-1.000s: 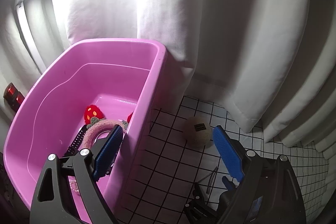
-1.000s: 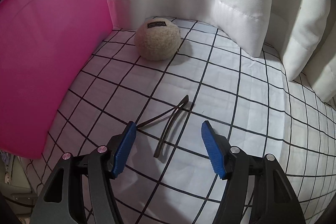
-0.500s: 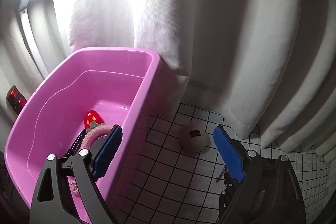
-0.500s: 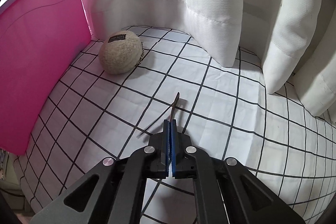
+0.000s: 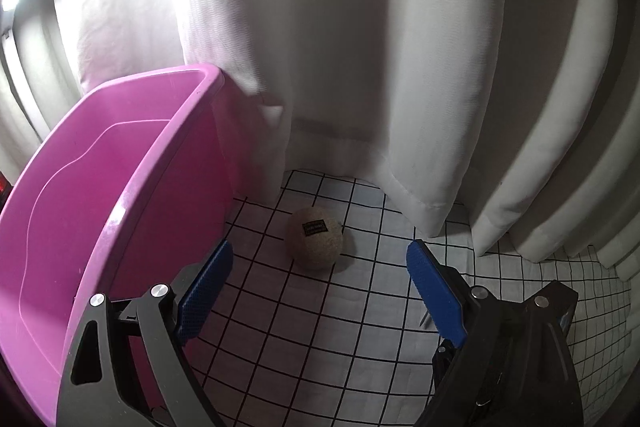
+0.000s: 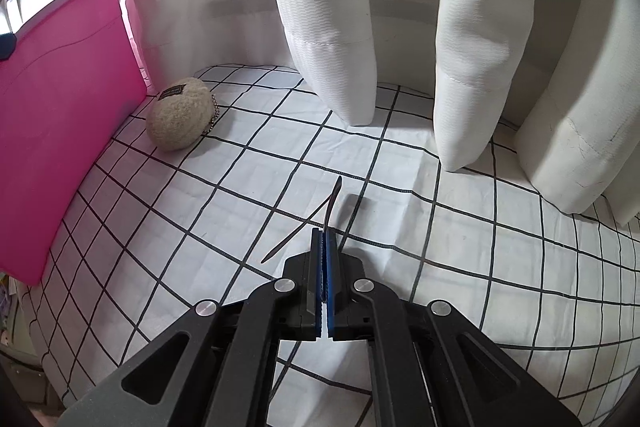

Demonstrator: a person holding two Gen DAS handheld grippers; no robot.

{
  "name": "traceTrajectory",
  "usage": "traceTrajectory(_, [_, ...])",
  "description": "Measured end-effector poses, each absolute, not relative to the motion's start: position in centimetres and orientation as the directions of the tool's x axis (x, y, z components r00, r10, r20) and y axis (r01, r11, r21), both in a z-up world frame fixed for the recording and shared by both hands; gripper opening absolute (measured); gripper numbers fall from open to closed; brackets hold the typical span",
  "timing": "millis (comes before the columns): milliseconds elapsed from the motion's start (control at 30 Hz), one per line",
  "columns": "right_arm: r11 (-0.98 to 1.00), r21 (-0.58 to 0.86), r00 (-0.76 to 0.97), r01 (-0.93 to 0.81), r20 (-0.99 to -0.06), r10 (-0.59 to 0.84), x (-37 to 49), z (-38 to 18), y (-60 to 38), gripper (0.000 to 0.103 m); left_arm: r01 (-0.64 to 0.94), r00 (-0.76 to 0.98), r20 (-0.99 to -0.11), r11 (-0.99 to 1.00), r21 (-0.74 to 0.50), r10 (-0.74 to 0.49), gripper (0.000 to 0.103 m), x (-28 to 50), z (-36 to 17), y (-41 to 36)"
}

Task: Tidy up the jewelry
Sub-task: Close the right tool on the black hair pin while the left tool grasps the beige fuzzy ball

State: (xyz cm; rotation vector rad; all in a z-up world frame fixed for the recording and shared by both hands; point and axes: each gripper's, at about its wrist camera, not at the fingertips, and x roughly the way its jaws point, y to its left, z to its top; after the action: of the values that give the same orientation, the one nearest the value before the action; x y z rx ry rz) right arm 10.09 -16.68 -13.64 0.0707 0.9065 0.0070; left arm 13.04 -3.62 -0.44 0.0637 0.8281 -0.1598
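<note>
Left wrist view: the left gripper (image 5: 318, 279) hangs with its two blue-padded fingers (image 5: 204, 291) spread wide and nothing between them, above a white tablecloth with a black grid (image 5: 320, 331). A pink plastic tub (image 5: 100, 195) fills the left side of the frame, its near wall just beside the left finger; what lies inside it is not visible from this angle. A round beige fuzzy ball (image 5: 315, 243) bearing a small black label rests on the cloth near the tub's right wall, in the gap framed by the open fingers but farther off. White curtains (image 5: 360, 59) hang along the far edge, their hems touching the cloth, with bright light coming through at far left. A thin dark tip pokes out beside the right finger; it is too small to identify.

Right wrist view: the right gripper (image 6: 324, 239) has its blue pads pressed together on a slim dark hair clip (image 6: 330, 205), whose curved end juts out toward the far side while a second thin prong splays to the near left. The clip casts a shadow on the grid tablecloth (image 6: 440, 227) below. At far left stands the pink tub (image 6: 60, 99), and the fuzzy ball (image 6: 179, 125) sits against its right corner, a short bead chain (image 6: 214, 115) trailing from its right side. Curtain folds (image 6: 332, 19) drape along the far edge.
</note>
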Motion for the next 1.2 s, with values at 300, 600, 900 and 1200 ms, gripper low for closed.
traceTrajectory(300, [0.997,0.080,0.621,0.023,-0.783,0.049,9.6,-13.0,-17.7,0.002,0.110,0.624,-0.780,0.993,0.040,-0.037,0.087,16.9,-6.0,-4.0])
traceTrajectory(600, [0.994,0.112,0.614,0.022,-0.786,0.075,9.9,-13.3,-17.5,0.002,0.102,0.554,-0.832,0.995,0.018,-0.042,0.087,20.6,-10.7,-3.7])
traceTrajectory(900, [0.993,0.120,0.611,0.019,-0.787,0.084,10.4,-13.6,-17.3,0.002,0.074,0.496,-0.868,0.997,0.011,-0.027,0.088,23.0,-13.7,-3.6])
traceTrajectory(1200, [0.992,0.125,0.614,0.010,-0.784,0.093,10.5,-13.3,-17.0,0.002,0.097,0.516,-0.854,0.995,-0.011,-0.060,0.057,23.1,-14.3,-4.0])
